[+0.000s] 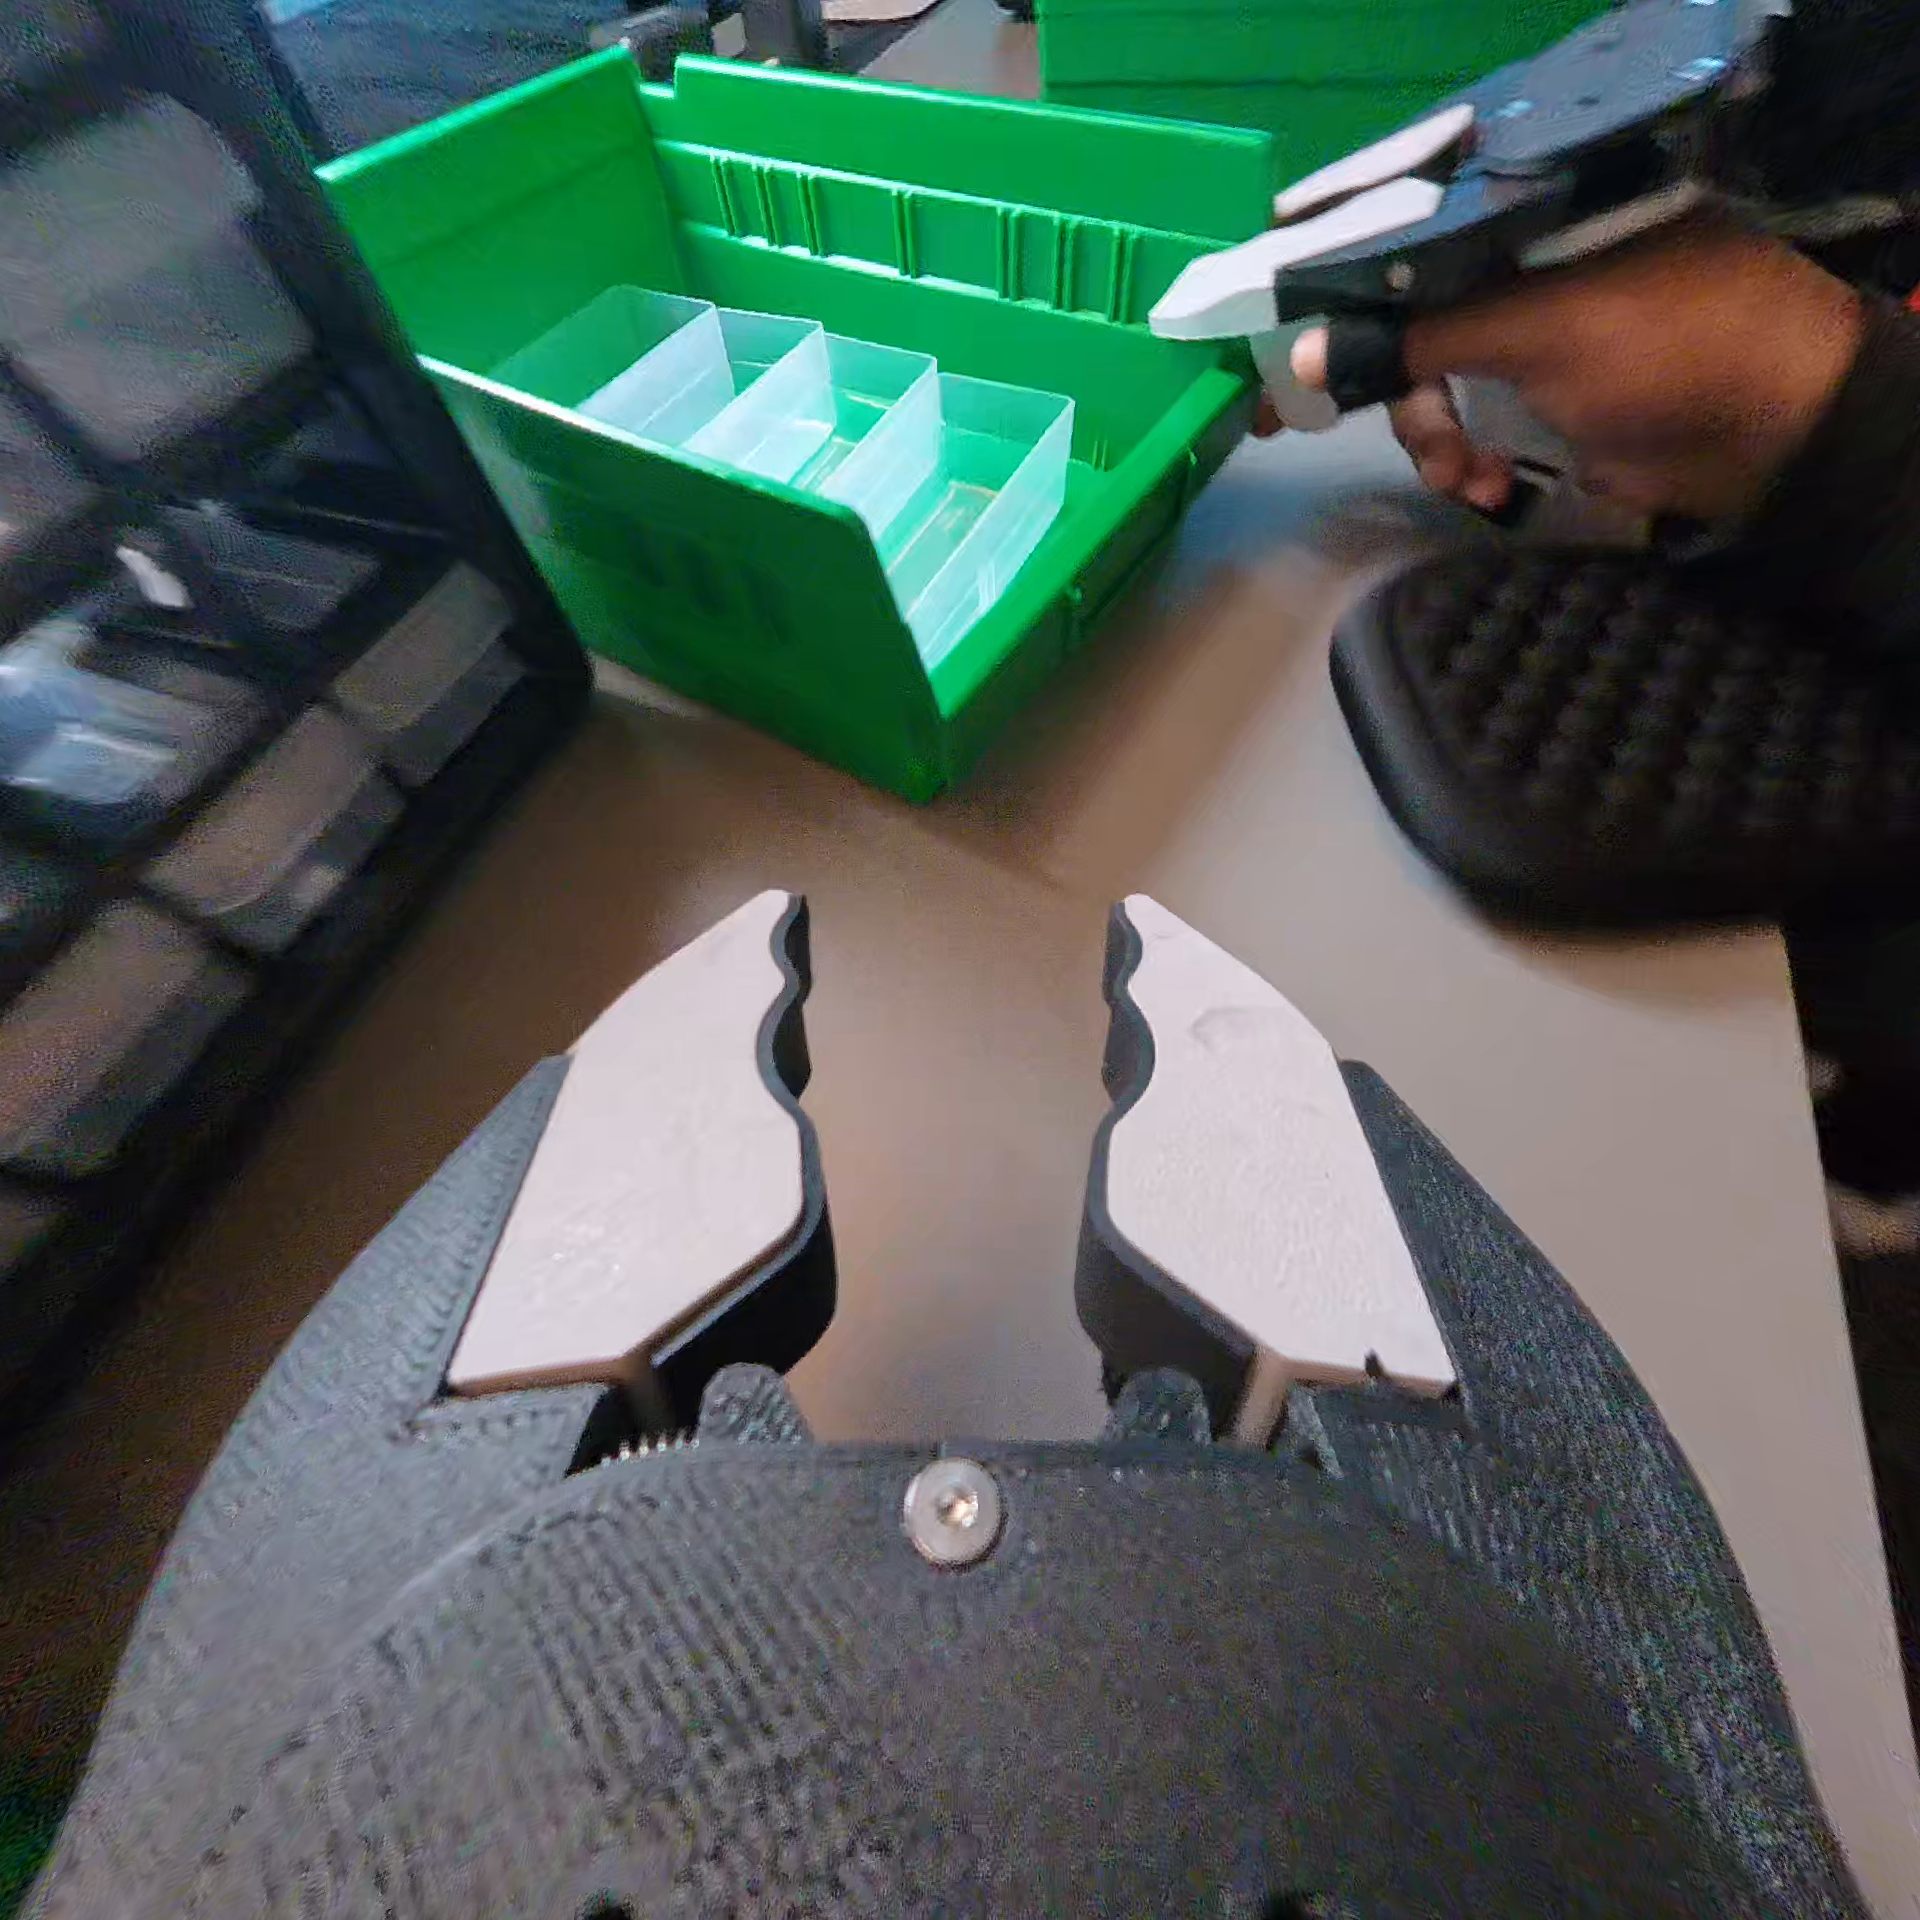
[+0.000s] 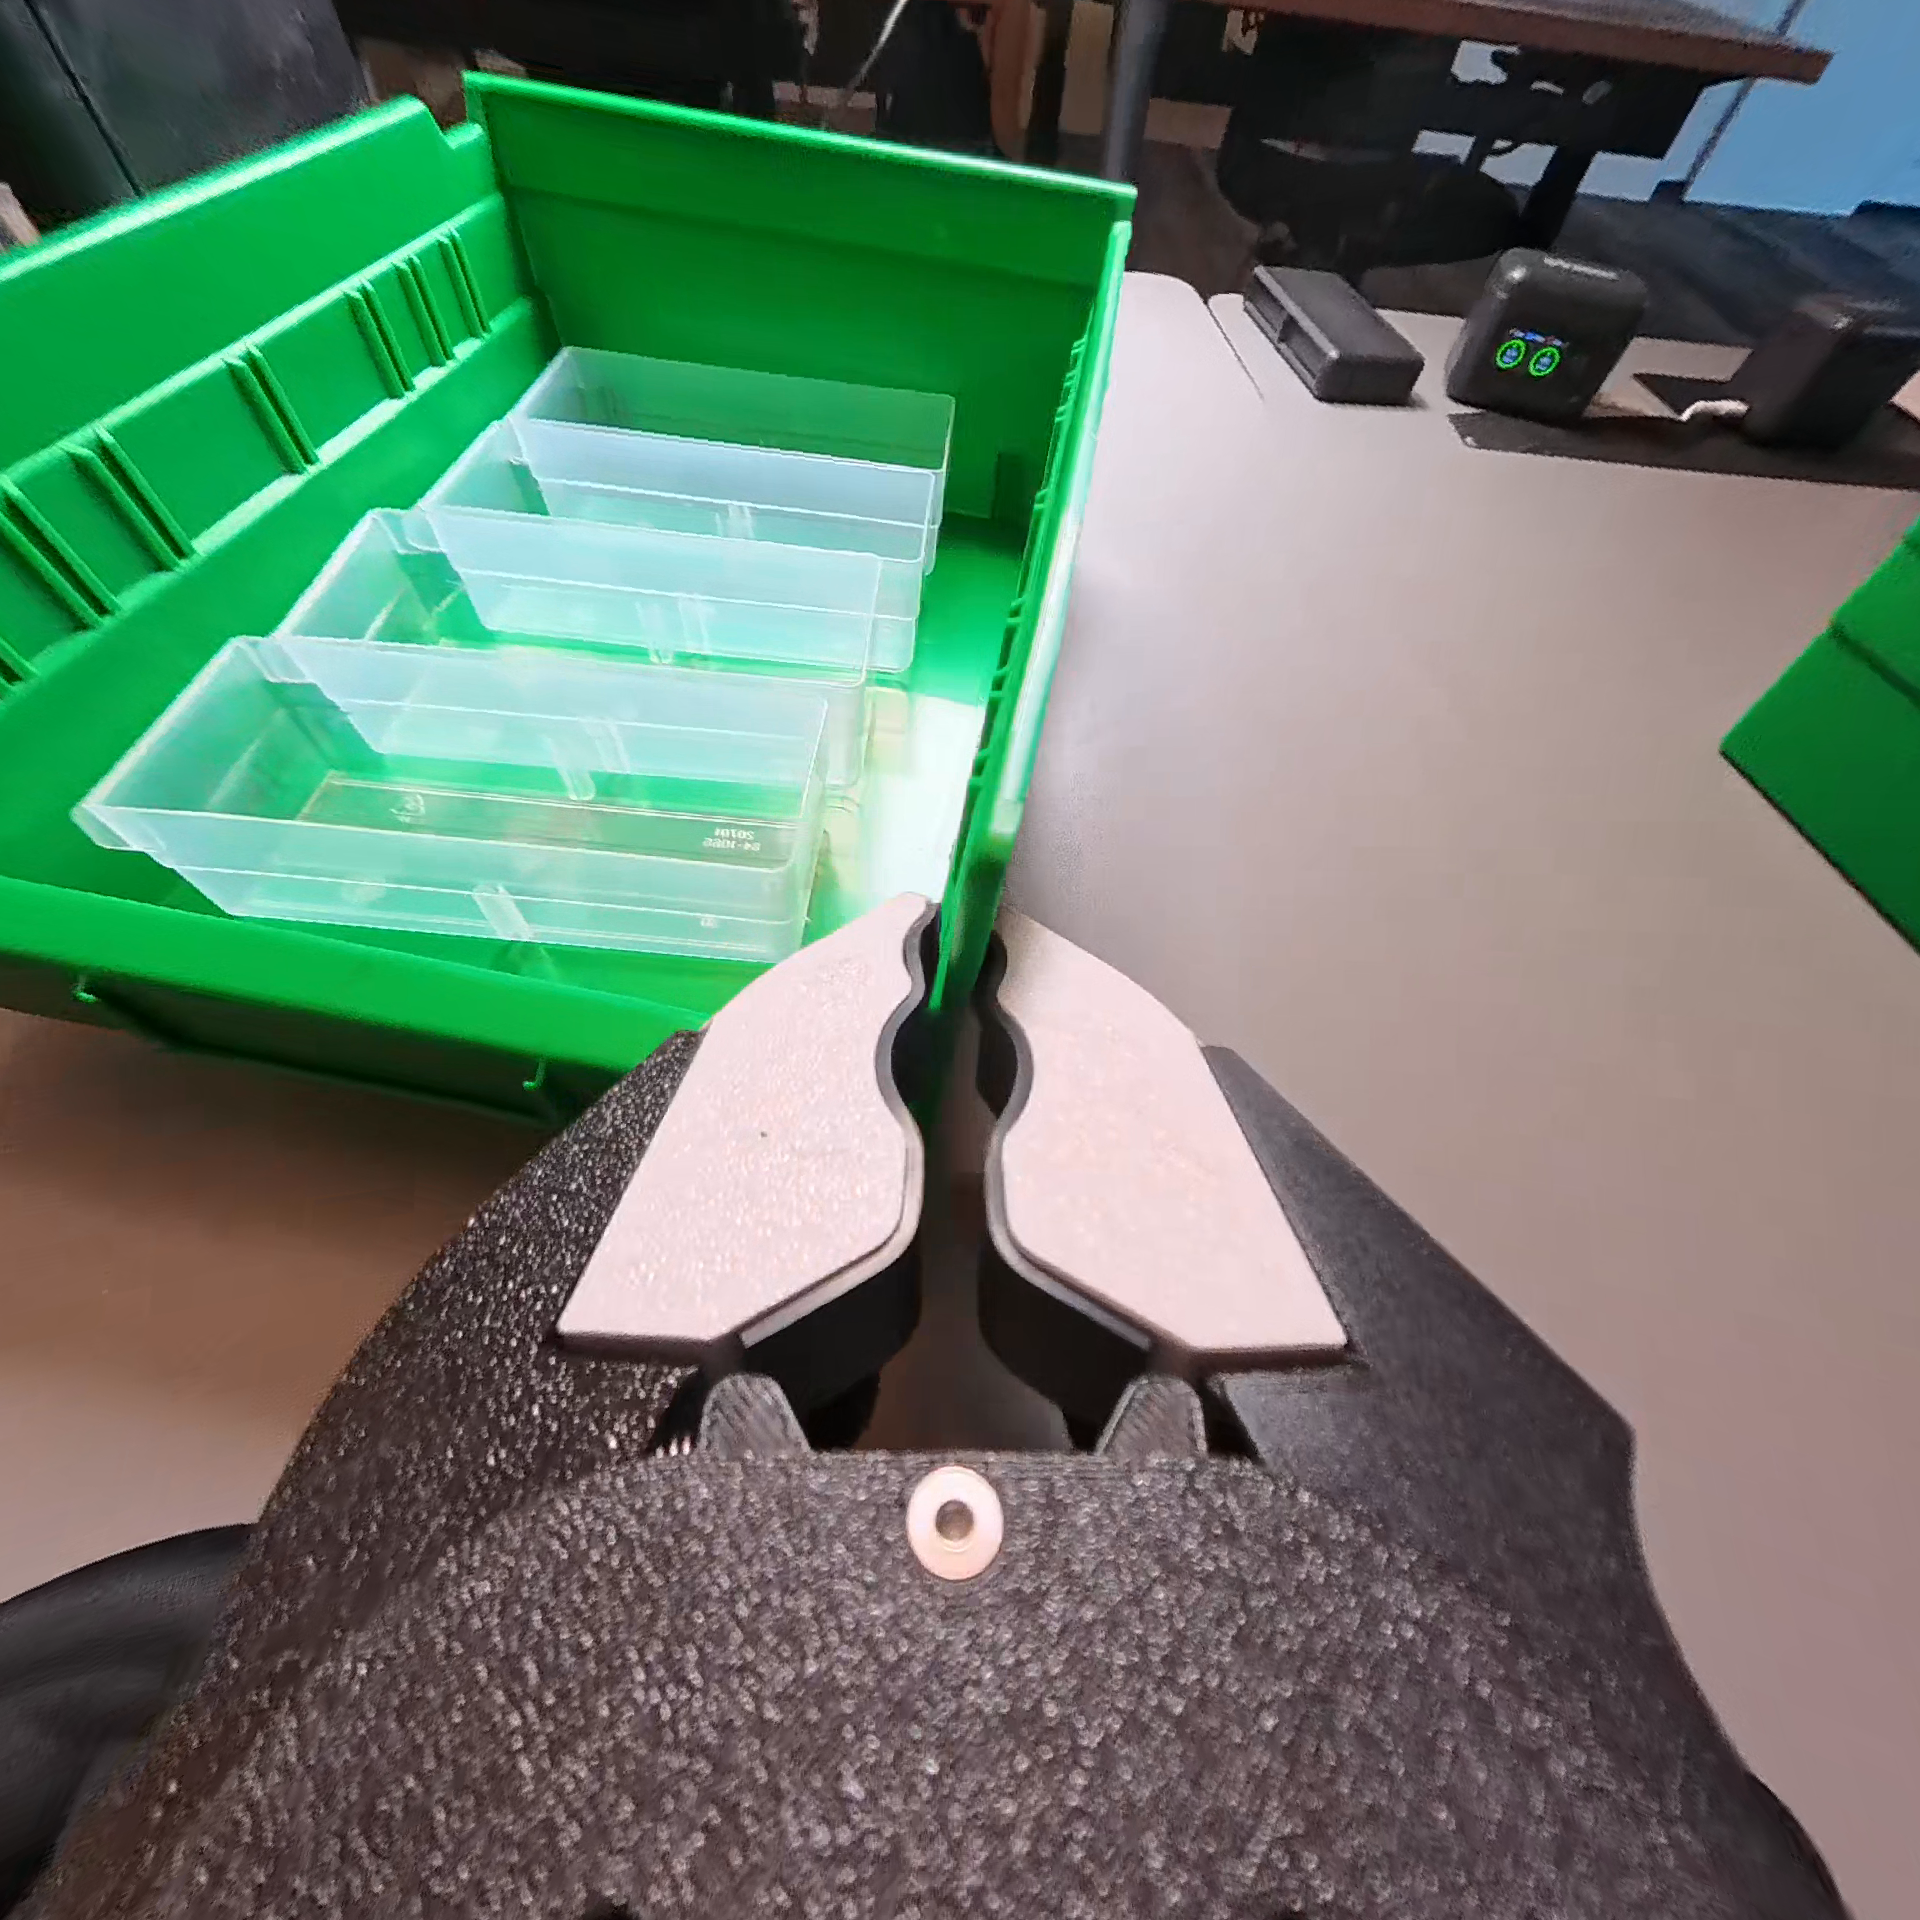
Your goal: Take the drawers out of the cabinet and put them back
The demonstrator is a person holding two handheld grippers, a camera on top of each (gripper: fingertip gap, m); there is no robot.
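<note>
A green bin (image 1: 499,208) stands on the grey-brown table and holds several clear plastic drawers (image 1: 790,416) side by side. A dark cabinet (image 1: 208,623) with rows of drawers stands at the left, blurred. My left gripper (image 1: 956,914) is open and empty, low over the bare table in front of the bin. My right gripper (image 2: 961,935) is closed on the near right corner of the green bin's (image 2: 779,260) side wall, with the wall edge between its fingertips. The clear drawers (image 2: 468,790) lie just left of it. The right gripper also shows in the left wrist view (image 1: 1231,260), held by a hand.
A black textured cushion (image 1: 1621,727) lies at the table's right edge. A second green bin (image 2: 1849,707) stands at the far right. Black devices (image 2: 1538,332), one with lit green rings, sit at the back right of the table.
</note>
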